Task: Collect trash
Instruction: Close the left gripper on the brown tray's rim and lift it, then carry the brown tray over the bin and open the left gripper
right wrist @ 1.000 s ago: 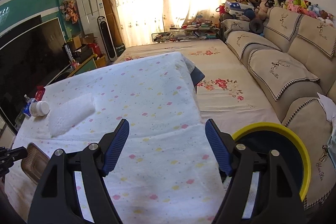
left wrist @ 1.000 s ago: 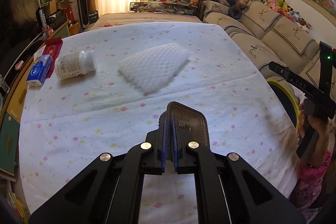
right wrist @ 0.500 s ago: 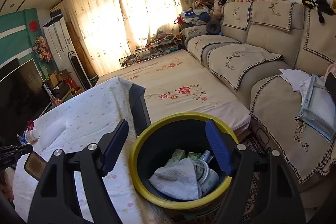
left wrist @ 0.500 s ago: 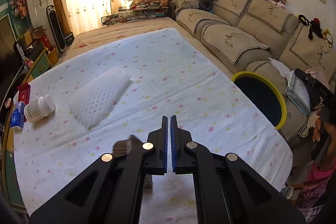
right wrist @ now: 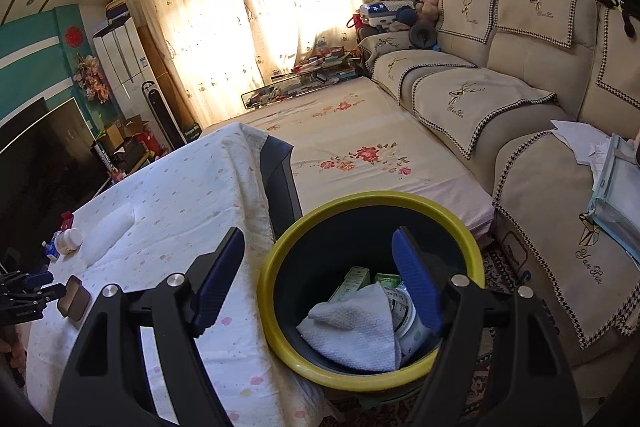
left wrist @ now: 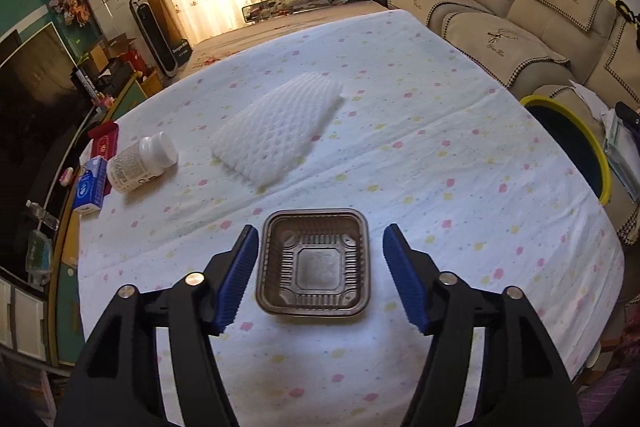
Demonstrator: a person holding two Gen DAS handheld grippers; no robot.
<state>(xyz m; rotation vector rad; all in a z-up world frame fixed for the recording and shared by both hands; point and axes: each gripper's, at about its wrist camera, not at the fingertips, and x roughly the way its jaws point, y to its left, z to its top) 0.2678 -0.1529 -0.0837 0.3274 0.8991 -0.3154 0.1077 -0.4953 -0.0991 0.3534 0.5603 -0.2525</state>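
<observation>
While the brown tray (left wrist: 316,263) lies flat and mouth-up on the worktop (left wrist: 460,187), it sits squarely between the two blue pads of the left gripper (left wrist: 316,275), a little nearer the left pad than the right, and neither pad touches it. The tray is close to square, so no long axis dictates the approach; its side walls run roughly parallel to the pads. The left jaws have just been opening and stand wide, with the tray in the gap but not held. Gripping it looks like a matter of closing onto the two side rims, which seem thin and likely to flex.

Over at the worktop's edge, the right gripper (right wrist: 320,279) hangs above the yellow-rimmed bin (right wrist: 280,339), jaws wide and empty; a white tissue and some packets lie inside. The left hand is much the nearer to the tray. A foam sheet (left wrist: 276,131) and a bottle (left wrist: 140,163) wait further back, well apart from both grippers.
</observation>
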